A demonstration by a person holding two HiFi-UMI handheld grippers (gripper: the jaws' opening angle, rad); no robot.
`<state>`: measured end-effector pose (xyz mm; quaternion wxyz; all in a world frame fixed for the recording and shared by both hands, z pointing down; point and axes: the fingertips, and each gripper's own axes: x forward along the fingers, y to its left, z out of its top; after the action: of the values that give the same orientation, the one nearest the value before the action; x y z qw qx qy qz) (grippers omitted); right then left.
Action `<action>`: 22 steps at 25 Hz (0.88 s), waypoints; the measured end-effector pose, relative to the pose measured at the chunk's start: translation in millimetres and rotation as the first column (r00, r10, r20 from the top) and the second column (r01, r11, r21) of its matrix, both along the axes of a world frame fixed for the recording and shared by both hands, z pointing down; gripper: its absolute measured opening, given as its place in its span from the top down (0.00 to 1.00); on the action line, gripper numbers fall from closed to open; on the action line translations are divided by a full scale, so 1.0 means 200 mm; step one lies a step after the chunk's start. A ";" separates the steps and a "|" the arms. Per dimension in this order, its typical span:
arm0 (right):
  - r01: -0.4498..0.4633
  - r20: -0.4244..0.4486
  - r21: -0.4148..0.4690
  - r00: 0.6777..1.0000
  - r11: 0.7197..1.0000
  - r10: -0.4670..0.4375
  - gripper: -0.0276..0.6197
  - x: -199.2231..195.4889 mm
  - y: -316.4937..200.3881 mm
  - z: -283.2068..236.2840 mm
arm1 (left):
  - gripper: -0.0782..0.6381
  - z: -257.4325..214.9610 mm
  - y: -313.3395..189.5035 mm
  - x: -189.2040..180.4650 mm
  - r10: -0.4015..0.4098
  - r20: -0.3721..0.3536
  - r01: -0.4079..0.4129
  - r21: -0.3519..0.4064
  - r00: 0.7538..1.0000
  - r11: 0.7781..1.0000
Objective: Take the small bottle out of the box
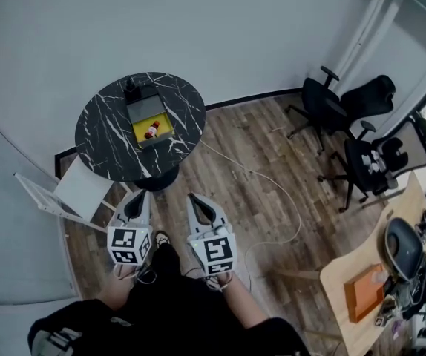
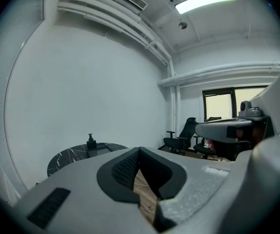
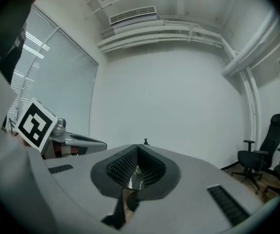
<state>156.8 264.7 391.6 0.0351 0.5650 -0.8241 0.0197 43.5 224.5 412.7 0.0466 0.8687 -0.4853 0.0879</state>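
Note:
A small red-and-white bottle (image 1: 152,130) lies inside a box with a yellow floor (image 1: 145,114) on a round black marble table (image 1: 105,143). Both grippers hang low in front of the person, well short of the table and over the wood floor. My left gripper (image 1: 137,197) is shut with nothing in it, its tips meeting in the left gripper view (image 2: 139,150). My right gripper (image 1: 196,200) is shut and empty too (image 3: 138,147). The left gripper view shows the table (image 2: 76,155) far ahead, but not the bottle.
A black pump bottle (image 1: 131,87) stands at the back of the box. A white chair (image 1: 72,193) sits left of the table base. Black office chairs (image 1: 332,110) stand at the right, a wooden desk (image 1: 369,288) at lower right, and a cable (image 1: 272,191) crosses the floor.

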 end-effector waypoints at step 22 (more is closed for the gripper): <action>0.123 -0.156 -0.175 0.976 0.977 -0.151 0.96 -0.35 -1.27 0.16 | 0.89 0.20 -1.17 -0.34 0.109 0.031 -0.104 -0.139 0.994 0.985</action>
<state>86.6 11.6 422.9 0.1521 0.5014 -0.8509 0.0372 -24.8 -8.6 452.3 0.0920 0.8862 -0.4319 0.1404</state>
